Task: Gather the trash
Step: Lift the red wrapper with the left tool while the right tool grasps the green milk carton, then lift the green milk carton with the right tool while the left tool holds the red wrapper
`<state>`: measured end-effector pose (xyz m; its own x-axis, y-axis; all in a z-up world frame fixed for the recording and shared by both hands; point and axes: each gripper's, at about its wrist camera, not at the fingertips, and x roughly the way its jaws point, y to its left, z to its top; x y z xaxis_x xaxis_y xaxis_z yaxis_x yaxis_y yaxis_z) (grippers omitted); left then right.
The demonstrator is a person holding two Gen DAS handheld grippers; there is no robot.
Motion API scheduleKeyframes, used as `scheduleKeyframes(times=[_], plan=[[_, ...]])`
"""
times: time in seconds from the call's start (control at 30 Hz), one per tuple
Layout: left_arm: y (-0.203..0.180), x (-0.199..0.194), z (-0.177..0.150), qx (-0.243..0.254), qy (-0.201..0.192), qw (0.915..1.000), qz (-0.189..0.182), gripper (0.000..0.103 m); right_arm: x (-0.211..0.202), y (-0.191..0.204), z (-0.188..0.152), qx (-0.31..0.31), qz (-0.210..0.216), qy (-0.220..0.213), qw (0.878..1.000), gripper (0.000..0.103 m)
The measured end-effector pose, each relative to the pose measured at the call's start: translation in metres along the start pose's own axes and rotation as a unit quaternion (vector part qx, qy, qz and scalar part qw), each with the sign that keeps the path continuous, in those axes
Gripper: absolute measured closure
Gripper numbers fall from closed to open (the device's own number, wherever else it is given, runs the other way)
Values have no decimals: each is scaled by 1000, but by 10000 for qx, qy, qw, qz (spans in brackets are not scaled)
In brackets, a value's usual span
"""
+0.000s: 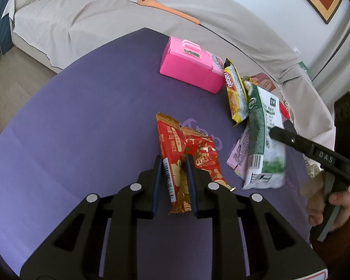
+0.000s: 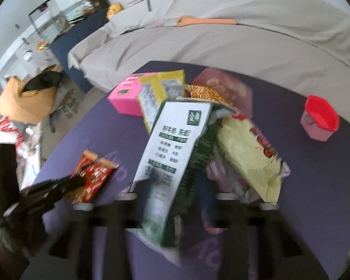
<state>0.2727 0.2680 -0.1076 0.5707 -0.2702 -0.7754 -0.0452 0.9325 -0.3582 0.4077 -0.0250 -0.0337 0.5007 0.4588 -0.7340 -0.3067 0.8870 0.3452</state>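
Purple mat (image 1: 81, 128) carries the litter. Left gripper (image 1: 173, 163) pinches the red wrapper (image 1: 175, 144), lengthwise along its fingers. Right gripper (image 2: 175, 200) clamps the milk carton (image 2: 175, 144)

Black claw (image 1: 176, 182), silver bolts, blue pads (image 1: 157, 184), rust-red sleeve (image 1: 348, 228)

The yellow crinkled snack wrapper (image 1: 236, 93) reads "nabati". The black plastic arm of the right gripper (image 1: 315, 154) bears "DAS". The green-and-white milk carton (image 2: 172, 144) shows "3." and "120".
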Motion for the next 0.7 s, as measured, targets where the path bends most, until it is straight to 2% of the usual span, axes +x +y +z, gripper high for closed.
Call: scheduleKeyframes(times=[0.03, 0.37, 0.5, 0.6, 0.63, 0.7], plan=[[0, 0, 0, 4, 6, 10000, 5, 85, -3, -2, -2, 28, 47, 9, 10000, 87], [-14, -5, 0, 102, -33, 9999, -9, 88, -44, -28, -23, 145, -329, -236, 9991, 92], [-20, -6, -2, 165, -15, 9998, -66, 88, -63, -46, -37, 33, -819, -192, 9964, 92], [-24, -2, -4, 195, 47, 9998, -86, 88, -75, -63, -50, 135, -818, -201, 9964, 91], [-25, 0, -3, 192, 73, 9997, -94, 88, -79, -68, -54, 223, -801, -223, 9963, 90], [-25, 4, -1, 156, 118, 9998, -102, 88, -87, -72, -56, 388, -663, -371, 9964, 66]])
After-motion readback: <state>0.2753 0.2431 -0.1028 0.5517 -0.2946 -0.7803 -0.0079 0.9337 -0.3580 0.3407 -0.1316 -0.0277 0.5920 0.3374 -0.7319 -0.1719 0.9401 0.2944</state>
